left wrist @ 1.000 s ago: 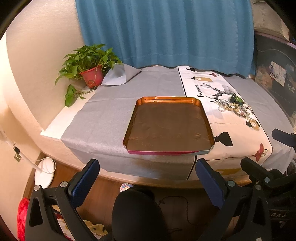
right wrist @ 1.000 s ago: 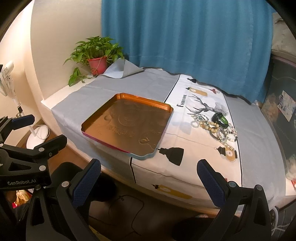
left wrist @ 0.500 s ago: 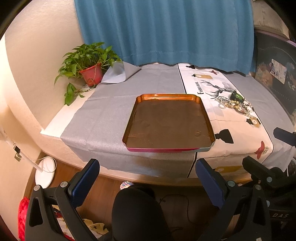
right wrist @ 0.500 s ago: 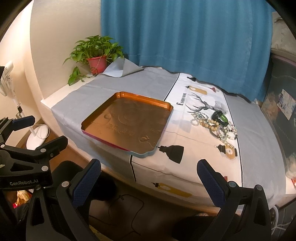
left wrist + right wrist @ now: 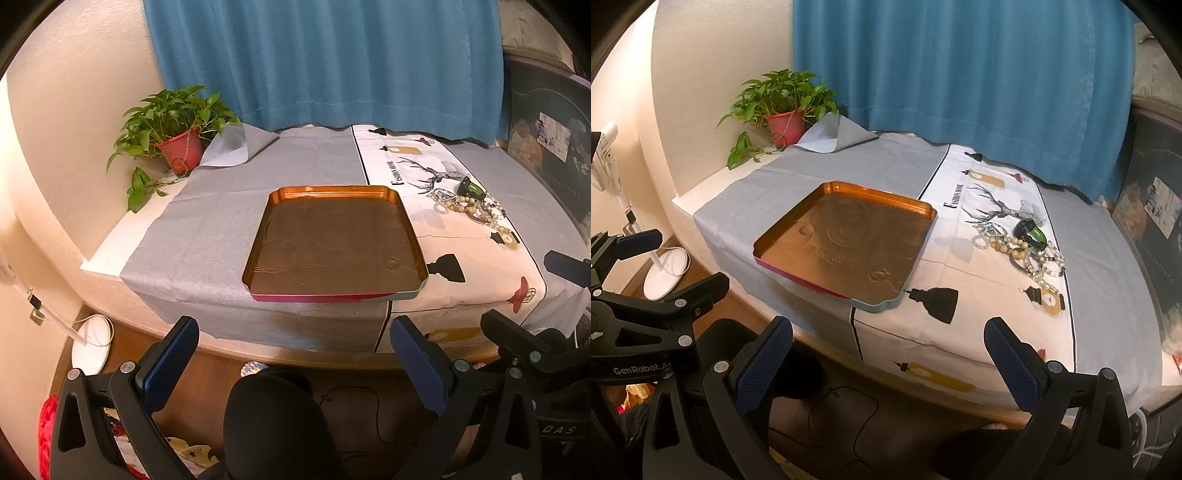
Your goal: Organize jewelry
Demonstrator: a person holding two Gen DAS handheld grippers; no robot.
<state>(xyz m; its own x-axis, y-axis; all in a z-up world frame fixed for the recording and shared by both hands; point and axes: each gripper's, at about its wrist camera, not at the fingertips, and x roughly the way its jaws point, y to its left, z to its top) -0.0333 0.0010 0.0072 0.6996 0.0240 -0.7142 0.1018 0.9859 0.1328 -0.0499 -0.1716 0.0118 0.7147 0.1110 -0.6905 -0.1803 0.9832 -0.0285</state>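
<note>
Hanging wide apart and empty, the blue-padded fingers of the right gripper (image 5: 886, 363) sat short of the near table edge, and the left gripper (image 5: 293, 363) was spread just as wide with nothing between its pads. Both were held off the table, over the floor.

Beyond them lay the shallow orange metal tray (image 5: 402, 221), empty, straddling the seam between the grey tablecloth (image 5: 221, 229) and the white printed runner (image 5: 979, 295), its near rim just at the table edge. The task's heap of beaded bracelets and chains (image 5: 1021, 249) rested on the runner to the right of the tray, well apart from it, with a dark green glossy piece (image 5: 1028, 230) at its far side.

The strands looked light, limp and tangled; pinching one bead string would likely drag its neighbours along, so a hold on an outlying loop at the heap's near-left edge seemed safest. Beads would probably slip between smooth pads, and thin chains could snag. The green piece looked rigid and easier to clamp across its width.

Room was generous: bare runner surrounded the heap, and the path to the tray was unobstructed. The potted green plant in a red pot (image 5: 785, 122) stood in the far left corner, out of the way.
</note>
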